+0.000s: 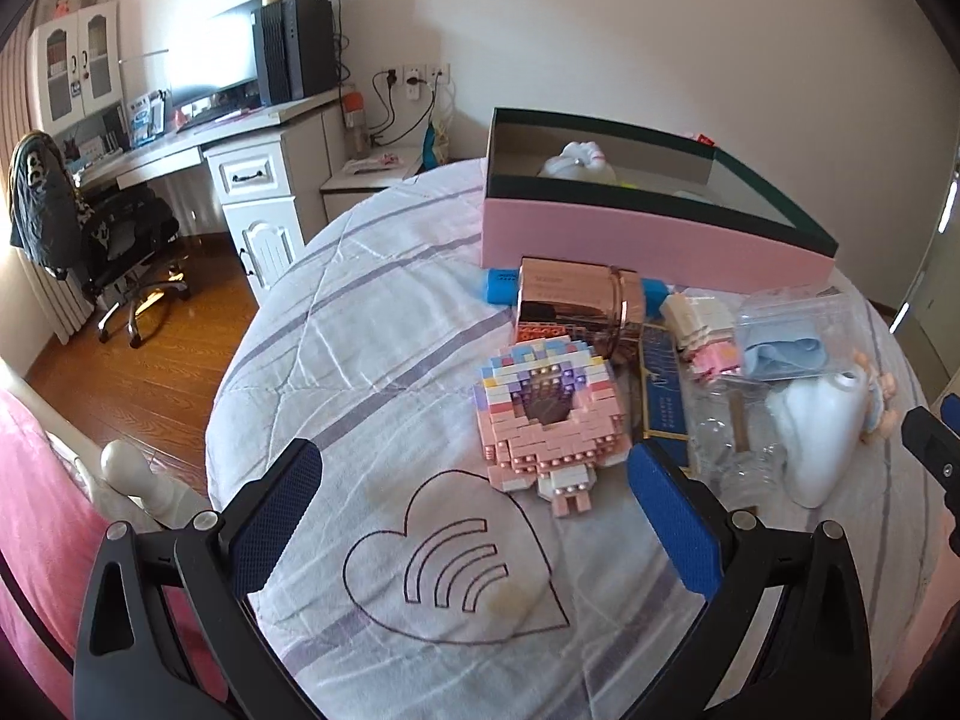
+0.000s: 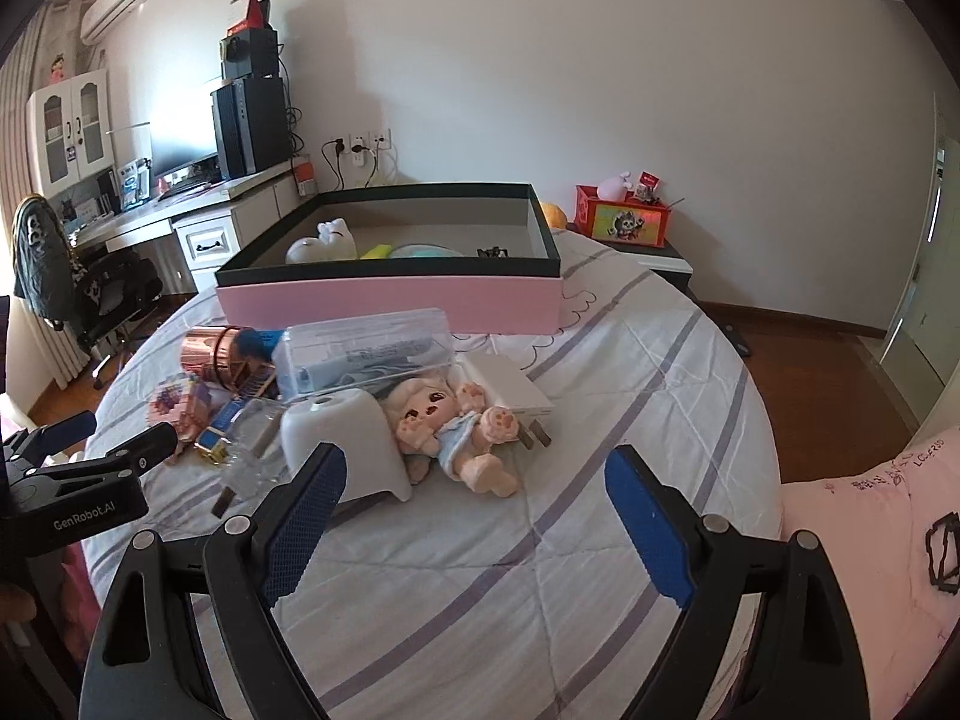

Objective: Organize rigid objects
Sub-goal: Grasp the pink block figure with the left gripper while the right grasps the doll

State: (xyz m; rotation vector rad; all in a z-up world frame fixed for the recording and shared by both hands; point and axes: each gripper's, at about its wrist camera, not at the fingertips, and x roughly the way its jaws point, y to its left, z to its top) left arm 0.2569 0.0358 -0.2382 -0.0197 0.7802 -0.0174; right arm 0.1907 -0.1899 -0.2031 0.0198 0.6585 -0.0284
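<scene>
both tools spread wide and empty: left tool (image 1: 474, 480) hangs over one pink brick model (image 1: 549, 417), right tool (image 2: 474, 498) over one doll (image 2: 456, 429) and a white stool-shaped piece (image 2: 342, 438). all lie on the bed (image 2: 600, 420), before one pink box (image 2: 390, 294). "genrobot.ai" reads on the left tool.

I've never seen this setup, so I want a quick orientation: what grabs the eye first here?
A big pink box with a dark rim sits open at the far side of the bed, a few things already inside. In front of it lies a jumble: a pastel brick-built model, a shiny copper tin and a small doll. Both the left gripper and right gripper are open, holding nothing.
</scene>
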